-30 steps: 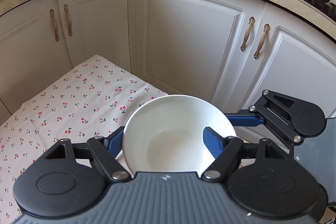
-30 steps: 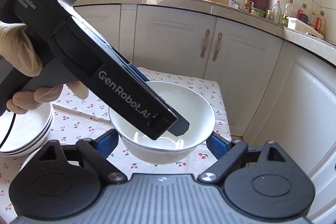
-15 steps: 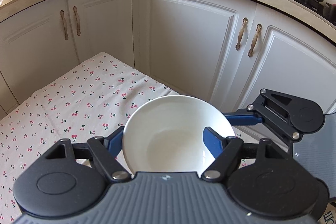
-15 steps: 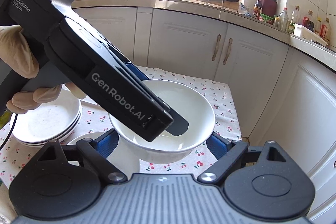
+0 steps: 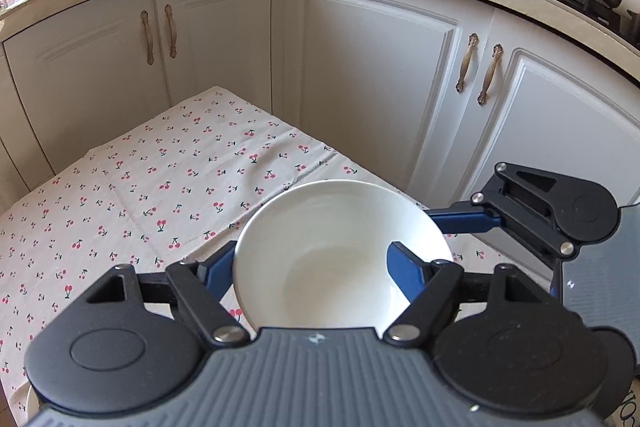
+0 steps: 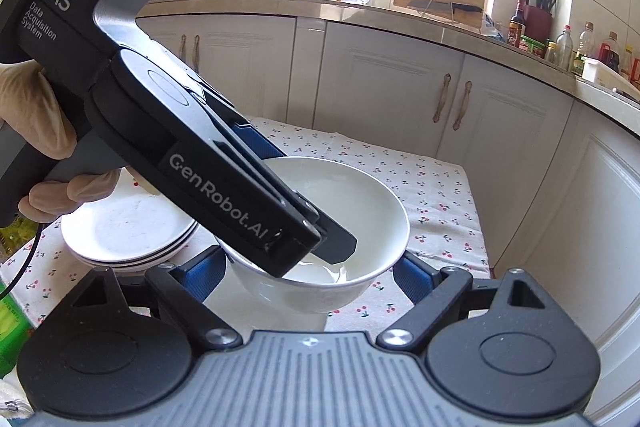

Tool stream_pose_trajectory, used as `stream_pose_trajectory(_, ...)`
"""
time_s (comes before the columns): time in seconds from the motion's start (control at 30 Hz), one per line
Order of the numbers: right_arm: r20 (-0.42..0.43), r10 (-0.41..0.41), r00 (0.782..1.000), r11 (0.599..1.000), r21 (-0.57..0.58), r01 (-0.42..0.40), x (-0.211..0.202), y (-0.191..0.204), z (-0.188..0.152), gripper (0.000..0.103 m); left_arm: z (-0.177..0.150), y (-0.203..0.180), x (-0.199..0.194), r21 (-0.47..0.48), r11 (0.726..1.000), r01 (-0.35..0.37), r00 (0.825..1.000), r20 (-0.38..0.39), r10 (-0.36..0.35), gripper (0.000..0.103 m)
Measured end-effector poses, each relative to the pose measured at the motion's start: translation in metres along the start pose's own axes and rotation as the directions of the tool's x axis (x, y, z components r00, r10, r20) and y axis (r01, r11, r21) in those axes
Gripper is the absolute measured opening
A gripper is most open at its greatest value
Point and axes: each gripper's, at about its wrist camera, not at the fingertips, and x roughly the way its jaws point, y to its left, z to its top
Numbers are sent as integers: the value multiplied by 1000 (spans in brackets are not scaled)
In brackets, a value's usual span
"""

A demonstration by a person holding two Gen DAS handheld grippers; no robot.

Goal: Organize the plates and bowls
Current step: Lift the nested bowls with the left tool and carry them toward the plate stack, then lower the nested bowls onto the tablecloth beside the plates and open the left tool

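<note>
A white bowl point(image 5: 340, 247) hangs above the cherry-print tablecloth point(image 5: 168, 179). My left gripper point(image 5: 308, 267) is shut on its rim, one blue finger outside the wall and one inside. In the right wrist view the same bowl point(image 6: 360, 227) sits between the fingers of my right gripper point(image 6: 308, 271), which stand wide on either side and do not touch it. The left gripper's body point(image 6: 200, 163) reaches into the bowl from the upper left. A stack of white plates point(image 6: 128, 231) lies on the cloth to the left.
Another white dish point(image 6: 256, 311) lies under the bowl, mostly hidden. White cabinet doors point(image 5: 360, 87) ring the table closely. The table's far edge point(image 6: 476, 211) is just right of the bowl. A green object point(image 6: 8, 311) stands at the left edge.
Both grippers and the bowl have risen and drawn back together, and the plate stack has come more fully into the right wrist view. The left gripper's hold on the bowl is unchanged.
</note>
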Motion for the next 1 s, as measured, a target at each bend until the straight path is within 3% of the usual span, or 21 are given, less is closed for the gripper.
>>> stream_pose_trajectory(0.43,-48,51,998,999,-10,-52,2,18,-13,93,-32,5,-7,-33,999,3,1000,8,-2,78)
stream_pose_trajectory(1.0,-96,67,993,997,-22,-69,9,25,-23,93,-48,4,-1,-23,1000,9,1000,2,-9,78)
